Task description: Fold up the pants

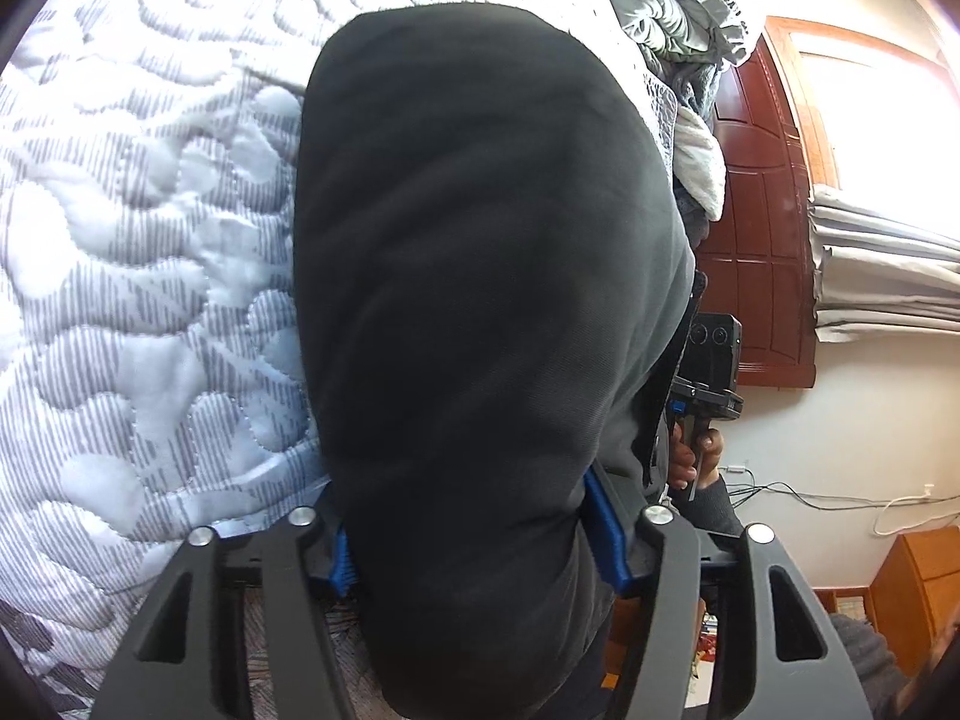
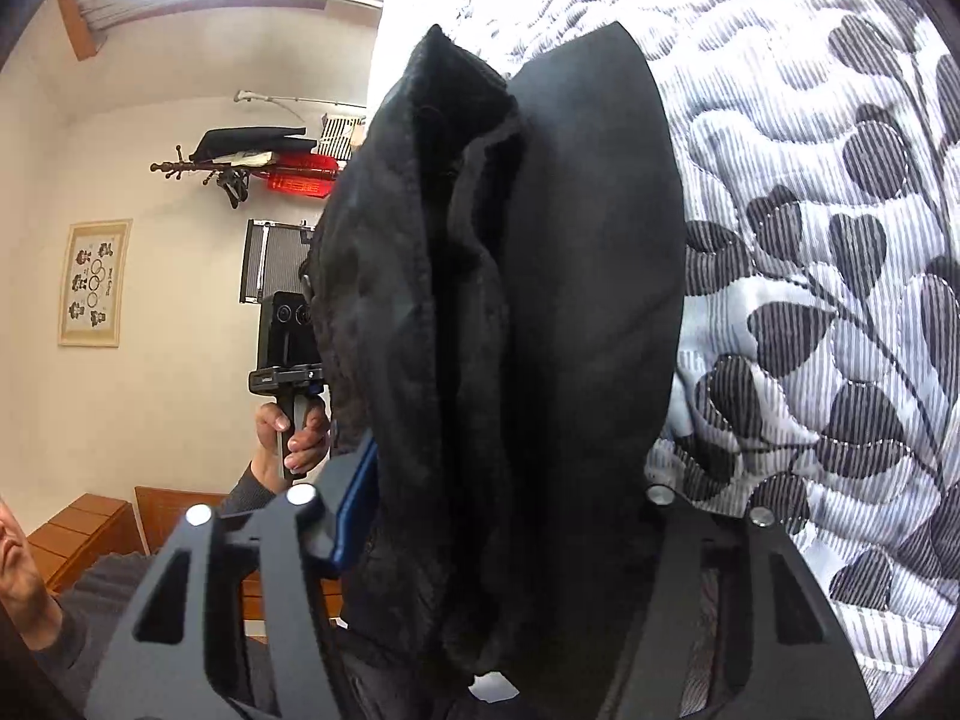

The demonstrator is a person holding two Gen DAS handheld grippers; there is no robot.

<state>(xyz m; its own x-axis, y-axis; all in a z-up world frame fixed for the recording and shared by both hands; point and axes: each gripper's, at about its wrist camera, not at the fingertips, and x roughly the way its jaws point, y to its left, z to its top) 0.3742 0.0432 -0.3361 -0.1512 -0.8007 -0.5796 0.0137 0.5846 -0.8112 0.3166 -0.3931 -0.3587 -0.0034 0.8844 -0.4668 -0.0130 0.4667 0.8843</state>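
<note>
Gripping black pants [image 1: 480, 300], both grippers, over quilt [image 1: 150, 240]

We're in a bedroom of a home. A white quilted bedspread with grey striped leaf print [image 1: 138, 228] covers a bed and fills much of both views, and crumpled grey and white bedding [image 1: 678, 6] is heaped at its far end. Beside it stands a dark red-brown panelled wooden door [image 1: 756, 228], with pale grey curtains [image 1: 888, 264] bunched at a bright window. On the plain white wall hangs a small framed picture [image 2: 95, 282], near a dark wooden coat rack with clothes on it [image 2: 240, 162]. Orange-brown wooden furniture [image 2: 78, 528] sits low by the wall.
</note>
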